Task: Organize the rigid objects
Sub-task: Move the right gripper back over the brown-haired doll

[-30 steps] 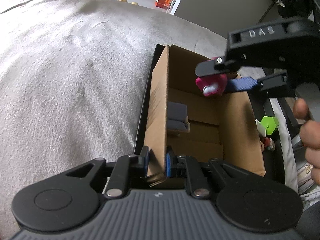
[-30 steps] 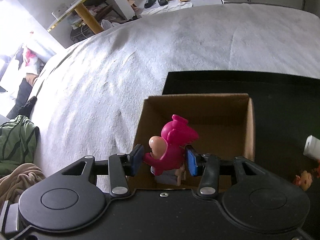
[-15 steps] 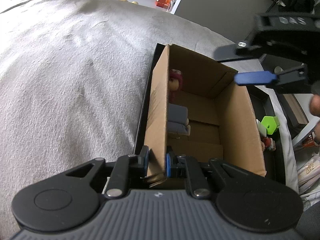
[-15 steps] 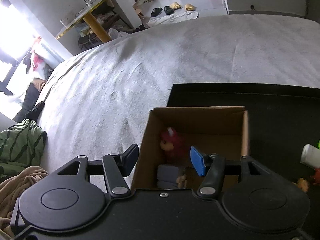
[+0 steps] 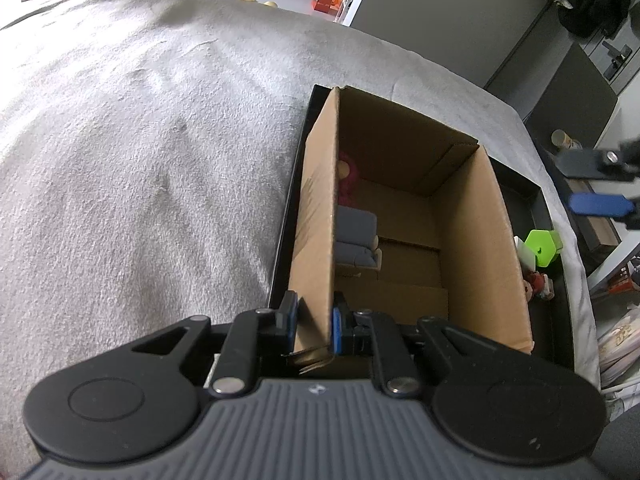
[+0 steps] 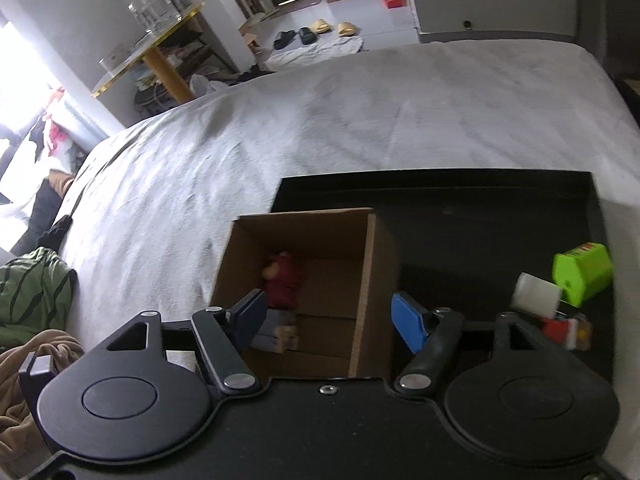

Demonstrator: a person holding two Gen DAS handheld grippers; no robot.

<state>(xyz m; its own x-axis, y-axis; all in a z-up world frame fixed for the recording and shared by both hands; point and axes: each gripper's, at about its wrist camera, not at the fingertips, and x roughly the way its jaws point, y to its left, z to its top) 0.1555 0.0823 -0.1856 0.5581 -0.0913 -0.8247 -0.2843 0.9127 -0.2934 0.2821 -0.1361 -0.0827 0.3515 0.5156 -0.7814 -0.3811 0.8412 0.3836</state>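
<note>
An open cardboard box (image 5: 472,240) stands on a black tray (image 5: 524,192) on the bed. My left gripper (image 5: 314,326) is shut on the box's near left wall. Inside the box lie a pink figure (image 5: 347,184) and a grey toy sofa (image 5: 356,236); both also show in the right wrist view, the figure (image 6: 284,280) and the sofa (image 6: 272,334). My right gripper (image 6: 330,318) is open and empty, above the box's near edge. A green block (image 6: 582,278), a white piece (image 6: 536,294) and a small red figure (image 6: 566,332) lie on the tray to the right.
The grey bedspread (image 5: 140,140) spreads left of the tray. Clothes (image 6: 36,292) lie at the bed's left edge. A table (image 6: 160,56) and slippers (image 6: 316,32) are on the floor beyond. The green block (image 5: 542,246) sits right of the box.
My right gripper opened and let the pink figure drop into the box, then lifted and pulled away to the right. My left gripper kept its hold on the box wall.
</note>
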